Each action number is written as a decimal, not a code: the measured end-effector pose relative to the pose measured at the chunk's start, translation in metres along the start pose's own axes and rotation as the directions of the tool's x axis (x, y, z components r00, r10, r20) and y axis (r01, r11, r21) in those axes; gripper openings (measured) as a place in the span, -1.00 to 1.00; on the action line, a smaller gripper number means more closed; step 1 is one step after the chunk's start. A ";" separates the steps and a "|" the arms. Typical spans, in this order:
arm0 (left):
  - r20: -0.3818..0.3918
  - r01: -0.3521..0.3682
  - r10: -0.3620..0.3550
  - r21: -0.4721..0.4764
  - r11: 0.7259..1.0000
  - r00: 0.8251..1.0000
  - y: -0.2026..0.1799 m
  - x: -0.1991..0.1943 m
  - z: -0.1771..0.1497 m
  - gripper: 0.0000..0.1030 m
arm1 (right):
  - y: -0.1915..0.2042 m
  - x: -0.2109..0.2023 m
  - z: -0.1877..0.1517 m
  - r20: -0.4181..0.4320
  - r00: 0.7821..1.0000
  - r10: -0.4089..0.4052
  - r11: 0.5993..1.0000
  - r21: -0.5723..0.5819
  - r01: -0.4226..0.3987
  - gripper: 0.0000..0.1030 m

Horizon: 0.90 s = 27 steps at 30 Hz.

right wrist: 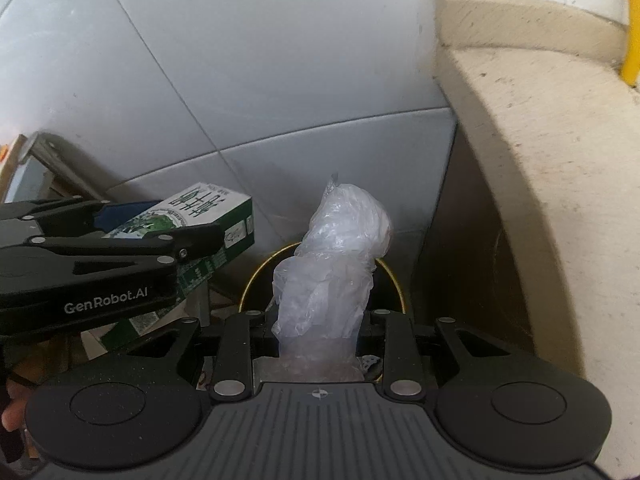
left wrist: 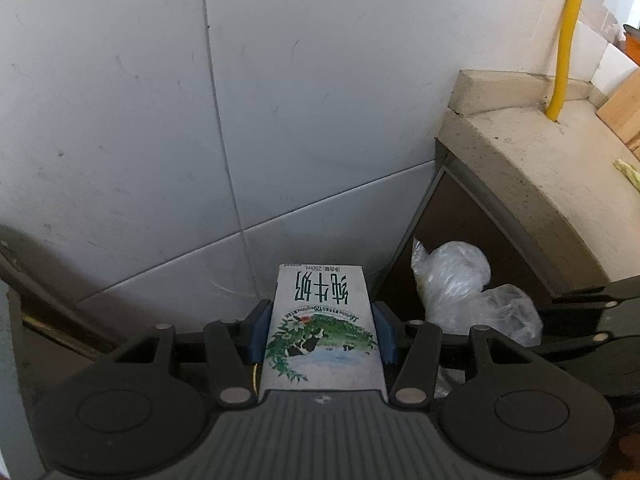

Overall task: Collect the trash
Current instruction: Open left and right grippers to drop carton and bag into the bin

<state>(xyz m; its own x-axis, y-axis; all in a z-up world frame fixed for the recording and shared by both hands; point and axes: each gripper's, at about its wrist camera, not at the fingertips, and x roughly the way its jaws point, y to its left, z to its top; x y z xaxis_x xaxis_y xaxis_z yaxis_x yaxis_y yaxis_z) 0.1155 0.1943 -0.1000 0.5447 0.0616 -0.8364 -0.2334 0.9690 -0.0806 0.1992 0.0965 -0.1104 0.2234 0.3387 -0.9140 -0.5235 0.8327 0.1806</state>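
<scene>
A white and green milk carton (left wrist: 322,320) is clamped between the blue pads of my left gripper (left wrist: 322,330), which is shut on it. From the right wrist, the same carton (right wrist: 212,212) and left gripper (right wrist: 168,226) show at the left. My right gripper (right wrist: 318,332) is shut on a crumpled clear plastic bag (right wrist: 332,256), which sticks up between its fingers. Under the bag is a dark round bin with a gold rim (right wrist: 394,280). In the left wrist view the bag (left wrist: 460,280) hangs from the right gripper (left wrist: 548,320) at the right.
A pale stone counter (right wrist: 540,152) curves along the right, with a dark cabinet side below it. A yellow pipe (left wrist: 568,40) rises from the counter (left wrist: 520,152). Grey wall tiles fill the back. A person's fingers (right wrist: 12,408) show at the lower left.
</scene>
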 end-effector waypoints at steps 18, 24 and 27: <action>0.017 -0.001 0.002 -0.066 0.998 1.000 0.012 -0.002 0.006 -0.09 | -0.009 0.041 -0.004 -0.076 0.997 0.004 0.999 0.041 -0.001 0.22; 0.033 0.019 -0.017 -0.057 0.998 0.999 0.012 -0.007 0.005 -0.09 | -0.012 0.034 -0.011 -0.067 0.997 -0.032 0.997 0.062 0.037 0.22; 0.038 0.026 -0.025 -0.049 0.998 0.999 0.011 -0.009 0.005 -0.09 | -0.012 0.020 -0.015 -0.043 0.998 -0.040 0.996 0.084 0.044 0.31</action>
<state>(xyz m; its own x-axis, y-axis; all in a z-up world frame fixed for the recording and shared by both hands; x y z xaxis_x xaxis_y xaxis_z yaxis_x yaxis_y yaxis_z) 0.1125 0.2059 -0.0908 0.5802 0.0468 -0.8131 -0.2579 0.9575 -0.1290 0.1976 0.0863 -0.1366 0.2089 0.2858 -0.9352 -0.4427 0.8804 0.1702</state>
